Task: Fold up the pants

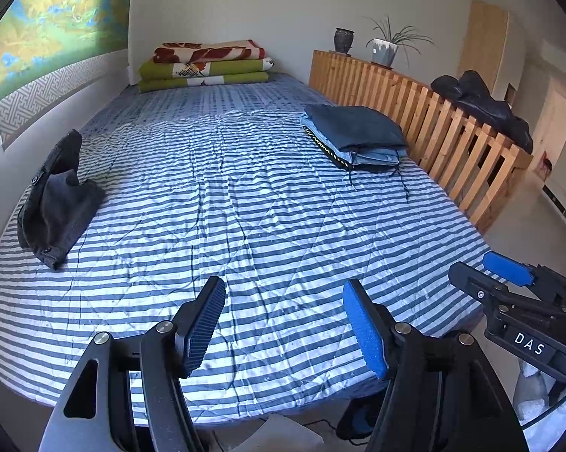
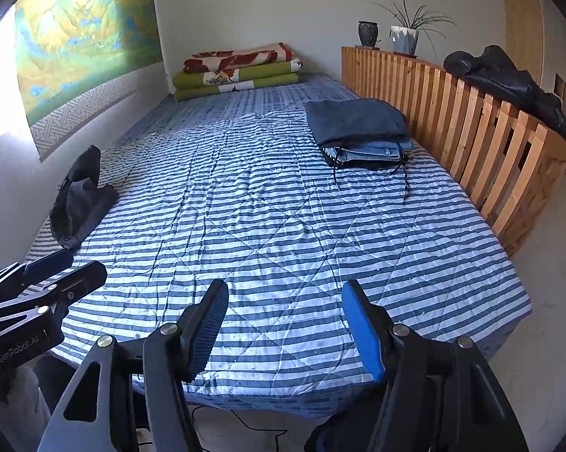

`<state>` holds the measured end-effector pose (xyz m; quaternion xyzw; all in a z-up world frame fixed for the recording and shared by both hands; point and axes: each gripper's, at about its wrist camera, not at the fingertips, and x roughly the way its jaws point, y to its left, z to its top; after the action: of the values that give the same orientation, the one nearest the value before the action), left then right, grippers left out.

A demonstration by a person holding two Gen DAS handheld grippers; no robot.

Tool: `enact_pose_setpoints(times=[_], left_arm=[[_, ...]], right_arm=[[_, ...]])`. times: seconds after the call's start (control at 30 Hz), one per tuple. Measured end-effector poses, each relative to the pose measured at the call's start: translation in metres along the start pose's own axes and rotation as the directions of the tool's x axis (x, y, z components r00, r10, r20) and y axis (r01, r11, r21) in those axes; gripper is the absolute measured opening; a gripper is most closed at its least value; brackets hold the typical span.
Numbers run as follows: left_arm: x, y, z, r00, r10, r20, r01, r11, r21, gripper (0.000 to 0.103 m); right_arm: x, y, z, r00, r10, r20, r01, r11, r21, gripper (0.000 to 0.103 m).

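Left hand-held gripper [image 1: 285,324] and right hand-held gripper [image 2: 285,324] released, ribbed pads spread over the near edge of the striped quilted bed [image 1: 245,207]. Dark crumpled pants [image 1: 57,199], possibly denim, at the left edge; folded stack [image 1: 354,135] near the right edge.

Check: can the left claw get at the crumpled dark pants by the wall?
Probably yes. The left claw is open and empty, and only bare striped bedspread lies between it and the crumpled dark pants.
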<state>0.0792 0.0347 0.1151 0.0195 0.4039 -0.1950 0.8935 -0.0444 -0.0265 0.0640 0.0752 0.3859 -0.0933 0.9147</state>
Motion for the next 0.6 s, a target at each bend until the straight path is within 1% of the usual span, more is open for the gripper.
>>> enact_pose_setpoints(times=[0.6], left_arm=[[0.0095, 0.0024, 0.0006, 1.000, -0.017, -0.015, 0.017, 1.000, 0.012, 0.070]], right_arm=[[0.0066, -0.0040, 0.0026, 1.000, -0.010, -0.010, 0.010, 1.000, 0.004, 0.059]])
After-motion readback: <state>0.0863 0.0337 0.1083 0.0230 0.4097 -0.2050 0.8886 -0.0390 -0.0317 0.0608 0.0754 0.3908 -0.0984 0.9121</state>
